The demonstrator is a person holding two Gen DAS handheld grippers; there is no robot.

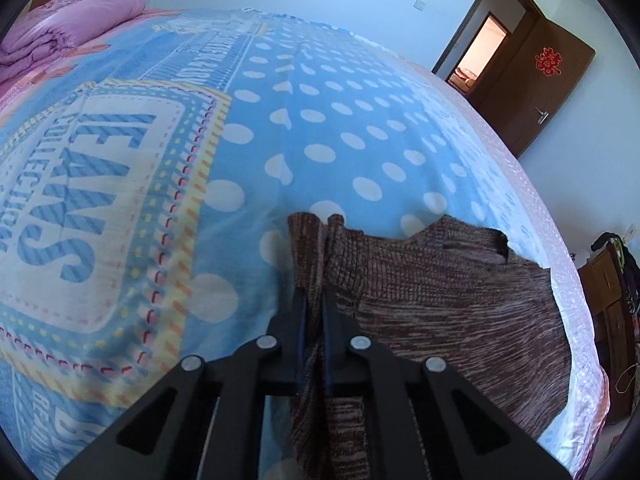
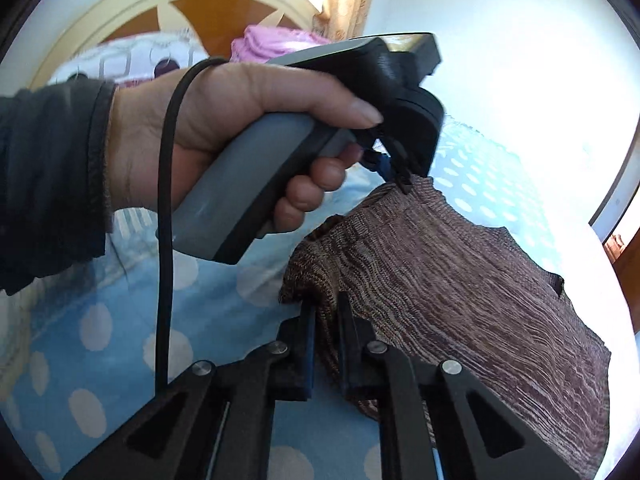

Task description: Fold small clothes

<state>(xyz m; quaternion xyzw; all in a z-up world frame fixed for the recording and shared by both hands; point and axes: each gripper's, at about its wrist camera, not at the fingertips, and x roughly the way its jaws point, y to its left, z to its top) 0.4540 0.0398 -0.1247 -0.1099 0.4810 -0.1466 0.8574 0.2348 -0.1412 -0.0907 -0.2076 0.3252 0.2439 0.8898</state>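
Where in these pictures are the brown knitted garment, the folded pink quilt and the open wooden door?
brown knitted garment (image 1: 440, 292): left wrist view, middle of the spread knit body.
folded pink quilt (image 1: 68, 24): left wrist view, top of the folded stack.
open wooden door (image 1: 536, 80): left wrist view, middle of the door panel.

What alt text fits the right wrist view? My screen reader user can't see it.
The right tongs pinch a brown knit garment above a blue dotted bedspread. Ahead, a hand holds the left tongs, clamped on another edge of the garment.
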